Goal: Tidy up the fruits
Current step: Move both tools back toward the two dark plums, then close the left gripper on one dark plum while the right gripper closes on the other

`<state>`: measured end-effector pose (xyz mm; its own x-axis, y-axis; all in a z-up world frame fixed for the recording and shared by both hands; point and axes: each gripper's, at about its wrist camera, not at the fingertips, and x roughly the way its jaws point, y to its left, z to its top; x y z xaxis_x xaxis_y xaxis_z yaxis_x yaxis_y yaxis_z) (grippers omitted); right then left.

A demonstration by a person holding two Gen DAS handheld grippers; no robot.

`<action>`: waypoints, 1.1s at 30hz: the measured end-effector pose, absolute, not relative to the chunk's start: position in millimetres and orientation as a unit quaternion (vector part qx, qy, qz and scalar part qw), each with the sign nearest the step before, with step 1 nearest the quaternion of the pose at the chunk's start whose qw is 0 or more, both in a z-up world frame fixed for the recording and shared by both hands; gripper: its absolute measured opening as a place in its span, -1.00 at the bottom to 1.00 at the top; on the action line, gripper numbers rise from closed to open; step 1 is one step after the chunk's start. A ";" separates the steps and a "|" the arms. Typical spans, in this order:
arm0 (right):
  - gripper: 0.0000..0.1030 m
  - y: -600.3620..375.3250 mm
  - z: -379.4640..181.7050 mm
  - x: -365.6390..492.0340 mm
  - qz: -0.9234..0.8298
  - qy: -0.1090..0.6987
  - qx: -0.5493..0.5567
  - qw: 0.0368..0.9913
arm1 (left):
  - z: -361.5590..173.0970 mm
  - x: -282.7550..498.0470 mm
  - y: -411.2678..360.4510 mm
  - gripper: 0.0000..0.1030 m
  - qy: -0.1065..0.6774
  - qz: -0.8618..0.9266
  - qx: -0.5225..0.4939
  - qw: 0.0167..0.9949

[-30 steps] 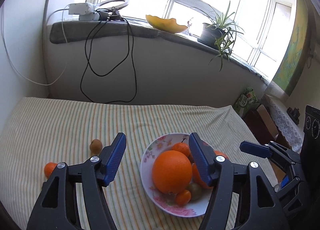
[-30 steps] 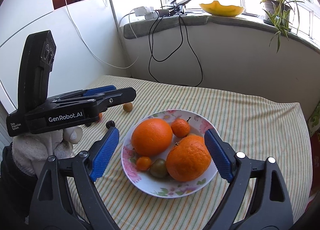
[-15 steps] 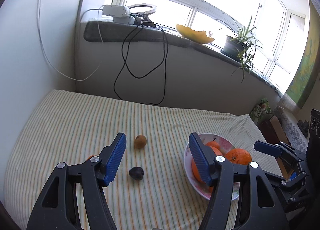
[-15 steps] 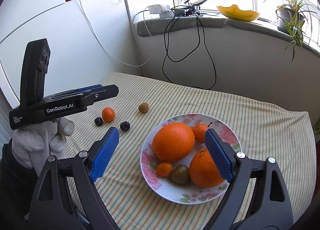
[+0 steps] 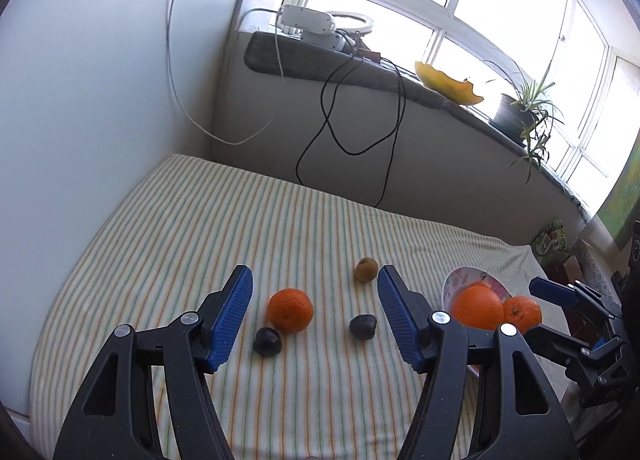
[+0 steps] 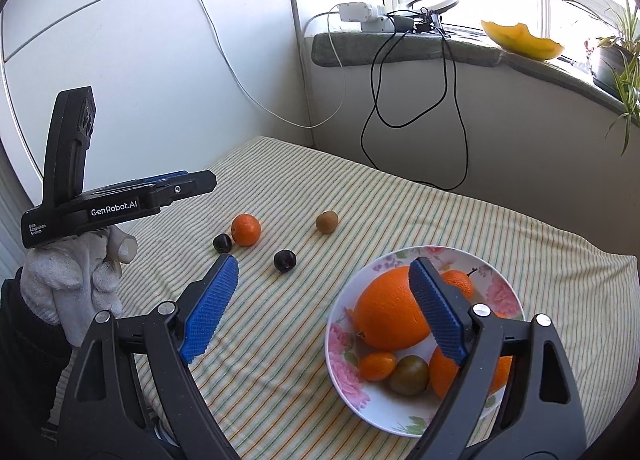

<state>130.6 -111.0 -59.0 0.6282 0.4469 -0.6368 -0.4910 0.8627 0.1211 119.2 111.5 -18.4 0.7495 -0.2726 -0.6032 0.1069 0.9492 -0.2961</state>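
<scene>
Left wrist view looks down over the striped tabletop (image 5: 168, 244), where four loose fruits wait to join the floral plate (image 6: 505, 294) — already carrying two big oranges, a small mandarin, a tiny orange fruit and a green one.

Largest of the loose ones is the tangerine (image 5: 290, 310), sitting between the spread fingers of the left gripper (image 5: 314, 314), which pinch nothing. Touching it on the near-left is a dark plum (image 5: 267, 341); a second dark plum (image 5: 363, 326) lies apart to the right, close by the right-hand finger, and a small kiwi (image 5: 365, 269) sits beyond. The right gripper (image 6: 322, 310) hangs over the plate's left rim, its fingers spread wide and empty too.

The step in hand looks like a reach for the tangerine. To do it well, I would centre the fingers on its widest girth and come down from the far side — that keeps the near-left finger from knocking the touching plum away. Close gently; the skin is soft.

The tangerine is near round and slightly flattened, resting on its flat side, so its short axis stands upright and no grasp direction matters much. The kiwi is a little oval; which way its long axis runs I cannot tell.
</scene>
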 end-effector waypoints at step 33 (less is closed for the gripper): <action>0.09 -21.3 -125.8 192.7 0.303 0.444 -0.111 0.836 | -82.8 123.7 117.5 -0.18 0.409 -0.111 -0.095 0.901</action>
